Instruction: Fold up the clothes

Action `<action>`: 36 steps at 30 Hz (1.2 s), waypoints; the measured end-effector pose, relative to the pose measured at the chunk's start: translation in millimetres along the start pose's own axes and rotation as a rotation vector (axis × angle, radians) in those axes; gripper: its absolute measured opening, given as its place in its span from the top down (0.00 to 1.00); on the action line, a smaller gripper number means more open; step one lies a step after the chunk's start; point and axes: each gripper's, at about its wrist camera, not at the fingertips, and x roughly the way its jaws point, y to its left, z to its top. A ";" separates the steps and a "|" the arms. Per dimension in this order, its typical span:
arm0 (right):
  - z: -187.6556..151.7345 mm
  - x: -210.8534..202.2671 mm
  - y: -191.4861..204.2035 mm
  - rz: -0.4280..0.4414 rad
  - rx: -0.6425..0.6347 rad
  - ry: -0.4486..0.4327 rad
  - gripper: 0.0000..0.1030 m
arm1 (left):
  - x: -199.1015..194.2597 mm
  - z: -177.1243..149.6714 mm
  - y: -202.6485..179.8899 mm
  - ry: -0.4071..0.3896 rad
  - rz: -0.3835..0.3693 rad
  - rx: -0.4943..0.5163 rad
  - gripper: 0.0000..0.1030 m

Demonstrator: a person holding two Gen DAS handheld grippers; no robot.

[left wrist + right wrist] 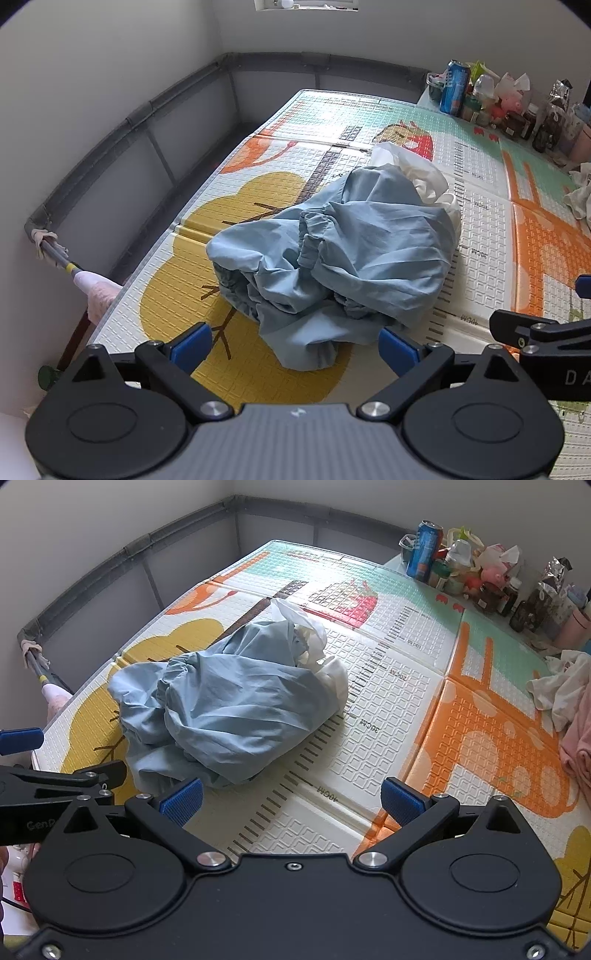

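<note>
Currently: fold not begun. Blue garment [325,251] lies crumpled mid-mat [480,236], white cloth [424,173] tucked at far side. Left gripper [295,345] spread wide, empty, over near hem. Right gripper [291,801] likewise released, just beside garment. Next judged: hem pinched, garment spread flat.

A patterned foam play mat [399,716] with yellow, orange and teal shapes and a printed ruler strip covers the surface. A grey padded rail [122,122] runs along its far and left edges, below pale walls. At the far right corner stands a blue drink can [424,550] among crowded bottles and jars [491,590], with a pink pig toy [511,103] and a pink cup [574,627].
</note>
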 end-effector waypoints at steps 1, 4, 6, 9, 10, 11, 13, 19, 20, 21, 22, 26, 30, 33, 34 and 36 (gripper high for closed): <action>0.2 0.3 0.2 0.001 -0.001 -0.002 0.00 | -0.6 0.0 0.6 0.000 -0.004 -0.001 0.04; 0.7 1.4 0.7 0.004 -0.003 -0.007 0.00 | 2.5 1.2 7.0 0.004 -0.017 -0.007 0.04; 1.0 2.1 1.0 0.006 -0.005 -0.011 0.00 | 6.5 2.0 7.6 0.010 -0.011 -0.001 0.04; -0.6 2.4 0.0 0.010 -0.006 -0.015 0.00 | 3.1 2.6 4.0 -0.001 0.019 0.002 0.04; -0.1 3.4 0.3 0.009 -0.007 -0.015 0.00 | 3.1 3.1 4.0 0.000 0.014 0.002 0.04; -1.8 3.7 -0.4 0.009 -0.007 -0.016 0.00 | 3.2 3.5 3.9 0.001 0.009 0.001 0.04; 3.0 4.1 1.9 0.004 -0.006 -0.006 0.00 | 3.6 4.2 4.3 0.004 0.002 -0.001 0.04; 1.2 2.7 2.0 0.005 -0.002 -0.007 0.00 | 4.3 2.8 5.7 0.003 0.001 0.001 0.04; 1.7 2.2 2.6 0.003 -0.002 -0.008 0.00 | 4.3 2.7 5.7 0.004 0.002 0.002 0.04; 1.7 2.1 3.1 0.002 -0.002 -0.009 0.00 | 4.4 2.7 5.6 0.005 0.002 0.003 0.04; 1.7 1.9 3.6 0.001 -0.002 -0.010 0.00 | 4.6 2.7 5.7 0.006 0.002 0.004 0.04; 2.0 0.5 4.5 -0.002 -0.004 -0.012 0.00 | 4.8 1.5 5.1 0.005 0.004 0.006 0.04; 1.7 0.3 4.7 -0.001 -0.002 -0.010 0.00 | 4.0 1.5 6.0 0.006 -0.001 0.010 0.04; 1.8 0.6 5.0 0.001 0.001 -0.009 0.00 | 3.6 1.4 6.3 0.001 -0.016 0.026 0.04; 1.8 0.7 5.2 0.002 0.002 -0.008 0.00 | 3.5 1.4 6.4 -0.002 -0.032 0.043 0.04; 1.9 0.8 5.7 0.002 0.002 -0.008 0.00 | 3.5 1.4 6.4 -0.001 -0.032 0.044 0.04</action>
